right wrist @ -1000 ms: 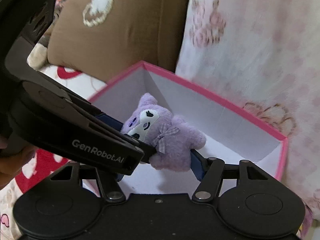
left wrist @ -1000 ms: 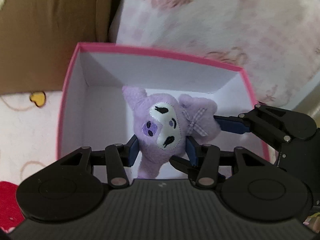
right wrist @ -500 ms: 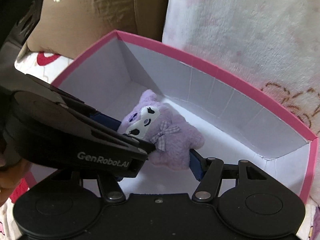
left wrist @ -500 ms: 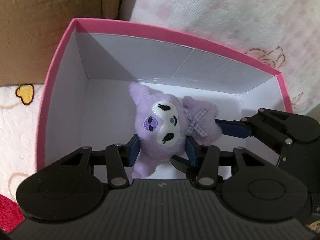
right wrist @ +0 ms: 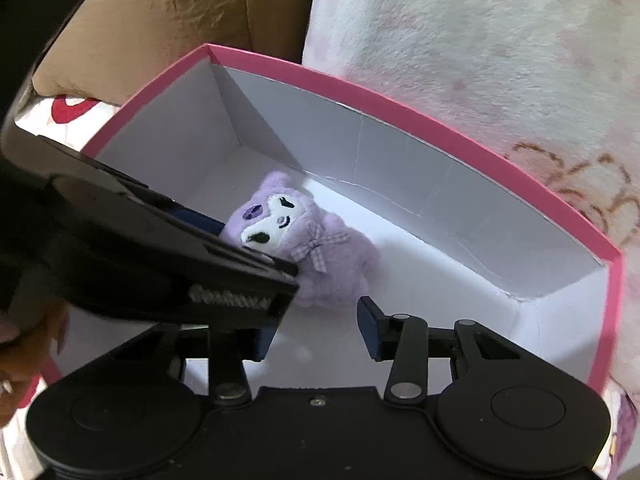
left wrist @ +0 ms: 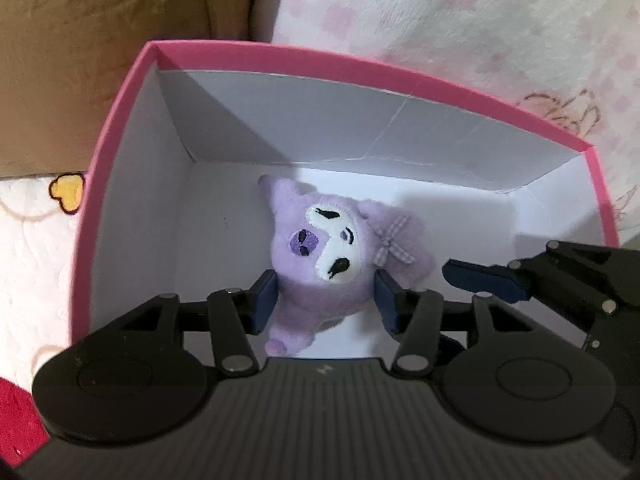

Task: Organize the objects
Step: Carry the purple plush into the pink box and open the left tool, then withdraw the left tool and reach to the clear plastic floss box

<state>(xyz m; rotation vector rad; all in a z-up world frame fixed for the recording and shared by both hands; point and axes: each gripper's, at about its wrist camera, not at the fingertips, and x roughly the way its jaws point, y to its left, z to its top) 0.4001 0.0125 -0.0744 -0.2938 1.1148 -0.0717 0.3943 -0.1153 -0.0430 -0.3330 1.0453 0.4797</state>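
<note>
Inside the pink box (left wrist: pixel 120 128), on its white floor, lies the purple plush (left wrist: pixel 332 256). The left gripper (left wrist: pixel 326 300) straddles its head, jaws opening. The right gripper (right wrist: pixel 316 332), empty, is closing just beside it.

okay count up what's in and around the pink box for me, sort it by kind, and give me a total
Plush toys: 1, the purple plush, lying in the box.
Boxes: 1, the pink box, white inside.
Grippers: 2, the left gripper, opening around the plush, and the right gripper, closing on nothing.
Total: 4
</note>
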